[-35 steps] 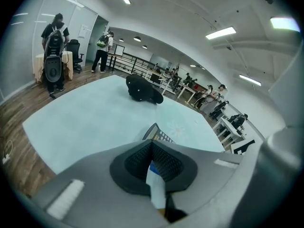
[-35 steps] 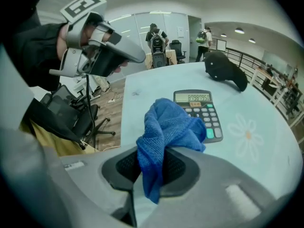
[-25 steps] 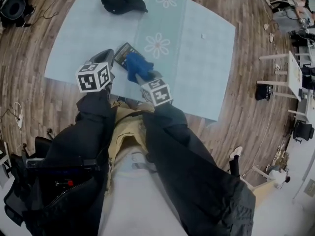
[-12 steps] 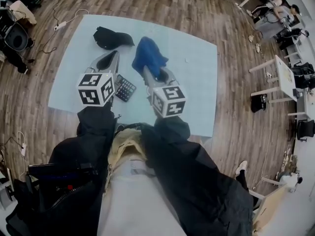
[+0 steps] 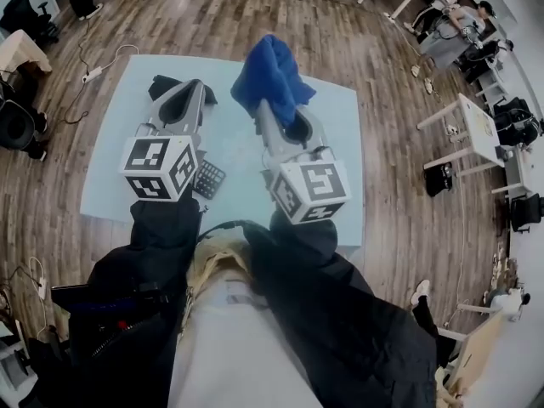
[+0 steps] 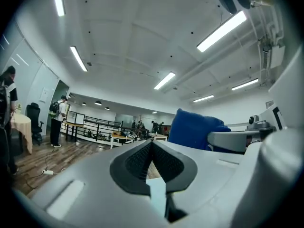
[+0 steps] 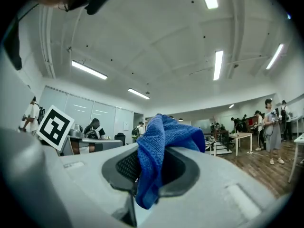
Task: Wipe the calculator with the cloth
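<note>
The dark calculator lies flat on the pale blue mat, partly hidden by my left gripper's marker cube. My left gripper is raised well above the mat, shut with nothing between its jaws, and points up at the ceiling. To its right my right gripper is raised too, shut on the blue cloth. The cloth bunches over the jaw tips and hangs between them. It also shows in the left gripper view as a blue cloth beside the left jaws. Neither gripper touches the calculator.
A black cap lies at the mat's far left, mostly behind my left gripper. Wooden floor surrounds the mat. Tables and chairs stand to the right, cables to the left, and several people stand in the distance.
Both grippers have risen from the calculator toward the head camera. The cloth went up with the right gripper, leaving the calculator uncovered on the mat.
</note>
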Demonstrator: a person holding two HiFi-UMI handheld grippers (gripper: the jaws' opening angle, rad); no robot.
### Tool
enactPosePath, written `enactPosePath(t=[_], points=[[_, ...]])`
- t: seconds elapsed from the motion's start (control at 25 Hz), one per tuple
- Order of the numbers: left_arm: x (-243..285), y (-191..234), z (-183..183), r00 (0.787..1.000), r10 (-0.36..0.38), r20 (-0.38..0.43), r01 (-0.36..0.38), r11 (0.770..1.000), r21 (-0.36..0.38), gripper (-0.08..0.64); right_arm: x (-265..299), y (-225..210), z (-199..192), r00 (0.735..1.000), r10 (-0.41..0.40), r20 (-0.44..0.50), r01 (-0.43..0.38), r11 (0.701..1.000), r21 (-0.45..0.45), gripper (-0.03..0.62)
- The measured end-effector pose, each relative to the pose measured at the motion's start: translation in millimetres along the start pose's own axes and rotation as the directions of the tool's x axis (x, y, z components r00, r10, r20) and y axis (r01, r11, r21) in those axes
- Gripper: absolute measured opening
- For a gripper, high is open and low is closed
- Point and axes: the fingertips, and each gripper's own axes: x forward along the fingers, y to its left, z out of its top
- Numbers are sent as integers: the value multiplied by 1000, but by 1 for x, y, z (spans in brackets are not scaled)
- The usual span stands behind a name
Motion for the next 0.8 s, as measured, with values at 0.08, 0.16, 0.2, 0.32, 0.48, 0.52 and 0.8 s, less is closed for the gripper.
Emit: enactPosePath(t=[0.08, 0.16, 0.2, 0.32, 0.48, 0.52, 0.8], points=[[1, -4, 8, 1000, -1, 16, 1, 1000, 12, 2, -3, -4, 11, 1000, -23, 19, 23, 1000, 3, 78], [3, -9, 16, 1000, -3, 28, 2, 1000, 21, 2, -6, -9, 21, 998, -46, 38, 46, 999, 9, 78], [4, -11, 19, 999, -4, 33, 3, 1000, 25, 2, -9, -12, 24, 997, -56, 45, 56, 998, 11, 78], [3, -16, 18, 999, 1, 40, -2, 1000, 31, 2, -16, -15, 28, 996, -70, 63, 70, 997, 17, 78], [0, -14, 14, 999, 17, 37, -18, 999, 36, 2, -17, -11, 27, 995, -69, 74, 69, 998, 12, 78], [0, -13, 14, 999, 21, 36, -22, 999, 37, 2, -17, -10, 27, 995, -68, 74, 68, 998, 10, 78], [1, -5, 5, 999, 45, 15, -46, 998, 43, 2, -11, -2, 21, 997, -32, 66, 33, 999, -18, 77]])
